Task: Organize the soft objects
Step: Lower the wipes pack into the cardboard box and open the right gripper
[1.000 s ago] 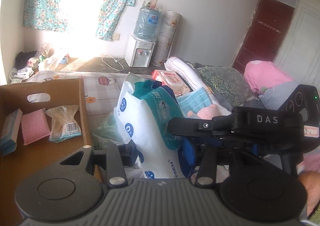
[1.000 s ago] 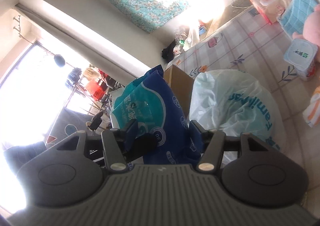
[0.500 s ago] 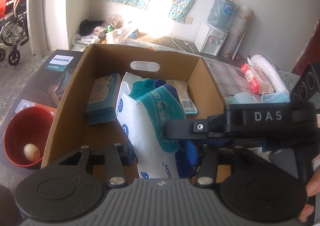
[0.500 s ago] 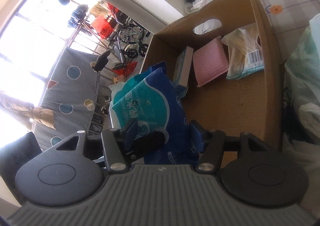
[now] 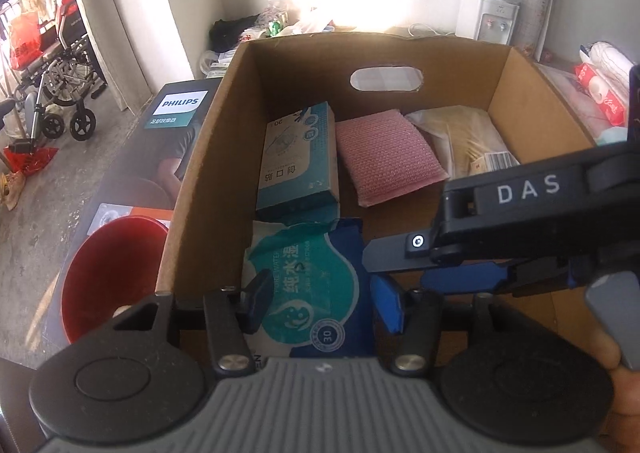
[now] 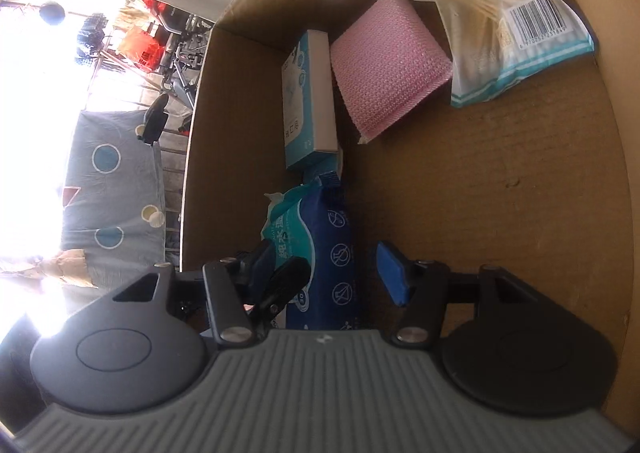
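Observation:
A blue and teal wet-wipes pack [image 5: 308,273] [image 6: 324,237] stands inside the cardboard box [image 5: 360,39] [image 6: 224,113], near its left wall. My left gripper [image 5: 320,301] straddles the pack and its jaws are opening, with the pads beside the pack's edges. My right gripper [image 6: 326,273] reaches in from the right [image 5: 396,265]. Its left pad rests against the pack and its right pad stands clear of it. One of the left gripper's fingers [image 6: 288,281] shows at the pack's lower left.
Also in the box are a teal carton [image 5: 298,157], a pink sponge [image 5: 384,153] and a bag of cotton swabs [image 5: 472,141]. A red basin [image 5: 112,265] and a Philips box [image 5: 180,109] sit left of it. Tissue packs [image 5: 600,93] lie at the right.
Both grippers carried the pack from above the table down into the box. A gap has appeared between the right gripper's right pad and the pack.

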The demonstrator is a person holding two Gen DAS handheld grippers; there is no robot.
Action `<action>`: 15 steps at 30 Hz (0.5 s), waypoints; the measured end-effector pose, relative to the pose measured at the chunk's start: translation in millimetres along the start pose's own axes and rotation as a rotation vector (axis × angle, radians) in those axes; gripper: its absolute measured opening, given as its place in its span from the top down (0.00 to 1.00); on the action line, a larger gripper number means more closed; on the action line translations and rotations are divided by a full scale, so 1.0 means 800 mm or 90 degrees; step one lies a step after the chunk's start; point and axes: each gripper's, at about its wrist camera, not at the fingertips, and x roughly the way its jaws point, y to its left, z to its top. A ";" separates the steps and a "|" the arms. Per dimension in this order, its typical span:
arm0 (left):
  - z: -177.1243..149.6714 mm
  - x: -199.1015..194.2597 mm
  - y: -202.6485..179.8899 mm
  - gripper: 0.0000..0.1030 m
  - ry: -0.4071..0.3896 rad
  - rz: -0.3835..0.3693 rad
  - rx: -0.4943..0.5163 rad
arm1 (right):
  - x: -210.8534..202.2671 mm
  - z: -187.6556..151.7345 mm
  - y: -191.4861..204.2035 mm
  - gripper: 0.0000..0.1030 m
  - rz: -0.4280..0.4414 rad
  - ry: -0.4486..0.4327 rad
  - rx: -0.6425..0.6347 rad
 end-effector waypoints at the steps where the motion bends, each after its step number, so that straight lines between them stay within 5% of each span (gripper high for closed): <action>1: -0.001 0.000 0.001 0.46 0.004 -0.004 -0.002 | 0.001 -0.001 -0.003 0.45 0.002 0.004 0.007; 15: -0.008 0.003 0.006 0.46 0.014 -0.020 -0.011 | 0.047 -0.013 -0.021 0.55 0.085 0.068 0.133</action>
